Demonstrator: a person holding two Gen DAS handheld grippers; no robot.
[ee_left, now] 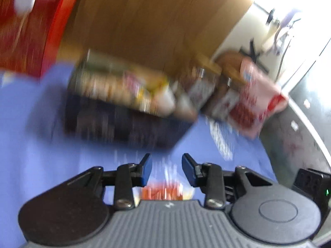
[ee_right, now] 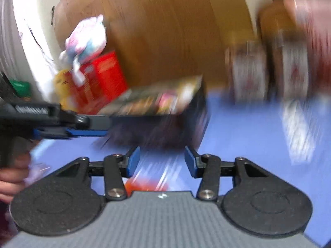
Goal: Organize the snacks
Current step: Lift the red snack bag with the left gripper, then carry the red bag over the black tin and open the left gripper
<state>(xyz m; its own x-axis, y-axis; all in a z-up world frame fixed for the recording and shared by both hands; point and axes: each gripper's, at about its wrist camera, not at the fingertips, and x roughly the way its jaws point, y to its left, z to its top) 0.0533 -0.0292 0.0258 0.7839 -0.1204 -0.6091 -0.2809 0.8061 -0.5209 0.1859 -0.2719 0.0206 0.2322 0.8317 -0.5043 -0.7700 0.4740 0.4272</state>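
The views are motion-blurred. A dark snack box [ee_left: 124,115] with a printed top lies on the blue cloth [ee_left: 31,144], just beyond my left gripper [ee_left: 167,169], which is open with nothing between its blue pads. My right gripper [ee_right: 162,161] is open too and points at the same dark box [ee_right: 165,111] from close by. An orange packet [ee_left: 163,193] shows low beneath the left jaws, and an orange packet [ee_right: 140,184] also shows under the right ones. In the right wrist view the left gripper [ee_right: 101,127] reaches in from the left beside the box.
A red box [ee_right: 101,78] stands at the back left with a pale pink-and-blue bag [ee_right: 86,39] on it. Jars [ee_right: 248,76] and a pink-and-red bag [ee_left: 256,97] sit at the right. A wooden board [ee_left: 155,20] backs the table. A hand [ee_right: 10,177] holds the left gripper.
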